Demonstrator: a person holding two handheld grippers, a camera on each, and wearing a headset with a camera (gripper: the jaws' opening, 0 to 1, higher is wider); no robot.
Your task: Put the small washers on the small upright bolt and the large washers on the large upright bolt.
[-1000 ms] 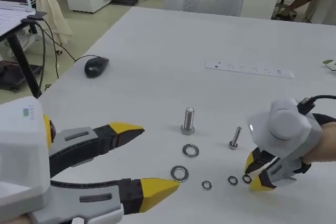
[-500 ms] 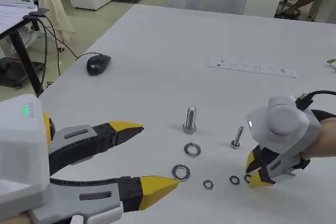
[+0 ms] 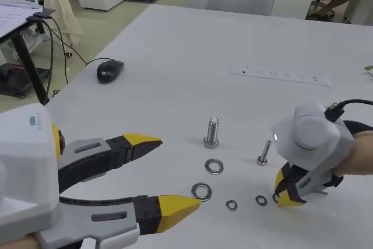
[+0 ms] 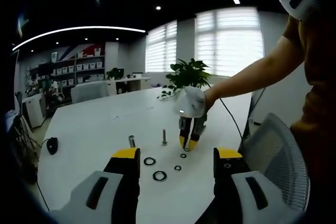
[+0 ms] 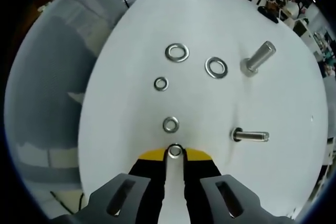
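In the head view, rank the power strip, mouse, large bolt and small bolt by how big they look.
1. power strip, the longest by far.
2. mouse and large bolt: they look about alike, and the mouse lies farther off, so I won't rank them.
3. small bolt.

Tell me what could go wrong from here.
The right gripper pinches a small washer flat on the table with just its tips; it may slip out on lifting. The small bolt stands close by; a careless swing could knock it over.
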